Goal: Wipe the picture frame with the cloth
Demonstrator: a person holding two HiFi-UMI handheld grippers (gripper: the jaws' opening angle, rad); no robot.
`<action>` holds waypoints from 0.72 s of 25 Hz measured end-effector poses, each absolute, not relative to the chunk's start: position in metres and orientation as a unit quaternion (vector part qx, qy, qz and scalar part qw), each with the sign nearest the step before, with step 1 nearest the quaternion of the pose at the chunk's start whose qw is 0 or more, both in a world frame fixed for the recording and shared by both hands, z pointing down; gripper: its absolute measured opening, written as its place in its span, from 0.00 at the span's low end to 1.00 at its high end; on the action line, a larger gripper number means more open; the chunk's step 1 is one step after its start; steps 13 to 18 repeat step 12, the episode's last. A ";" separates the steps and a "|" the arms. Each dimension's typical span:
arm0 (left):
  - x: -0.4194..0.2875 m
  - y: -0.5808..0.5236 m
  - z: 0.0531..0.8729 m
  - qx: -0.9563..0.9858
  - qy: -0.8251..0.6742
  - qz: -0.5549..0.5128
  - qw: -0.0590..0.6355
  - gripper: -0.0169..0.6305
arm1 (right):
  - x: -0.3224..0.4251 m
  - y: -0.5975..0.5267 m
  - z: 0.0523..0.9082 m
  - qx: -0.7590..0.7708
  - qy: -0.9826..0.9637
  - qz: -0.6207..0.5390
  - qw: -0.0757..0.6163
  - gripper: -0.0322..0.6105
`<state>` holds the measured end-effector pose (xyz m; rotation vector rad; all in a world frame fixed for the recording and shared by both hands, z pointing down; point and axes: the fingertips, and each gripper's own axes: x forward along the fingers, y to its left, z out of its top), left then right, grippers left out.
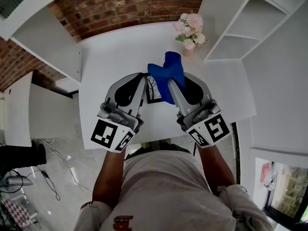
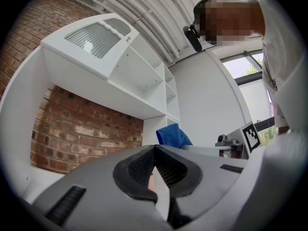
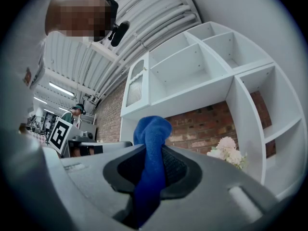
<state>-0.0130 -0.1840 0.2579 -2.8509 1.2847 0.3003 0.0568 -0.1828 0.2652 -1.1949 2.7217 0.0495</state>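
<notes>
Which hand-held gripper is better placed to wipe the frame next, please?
The right hand-held gripper: it is shut on the cloth, beside the frame, while the left hand-held gripper pinches the frame's edge.

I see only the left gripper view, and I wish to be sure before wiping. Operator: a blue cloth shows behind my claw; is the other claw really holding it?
Observer: Yes. In the right gripper view the right claw is shut on the blue cloth, which stands up out of it.
Operator: What is the thin white thing in my claw?
Observer: The head view shows that it is the picture frame, held by the left claw above the white table.
Operator: Is the cloth on the frame?
Observer: In the head view the cloth covers the frame's right part and seems to lie against it.
</notes>
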 end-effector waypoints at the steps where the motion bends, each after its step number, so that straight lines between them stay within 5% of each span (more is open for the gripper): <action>1: -0.013 -0.184 0.257 -0.908 0.408 0.096 0.000 0.03 | 0.057 -0.183 0.265 -0.401 0.912 0.017 0.084 0.16; 18: -0.014 -0.183 0.257 -0.908 0.407 0.098 -0.003 0.03 | 0.059 -0.182 0.266 -0.407 0.910 0.016 0.081 0.16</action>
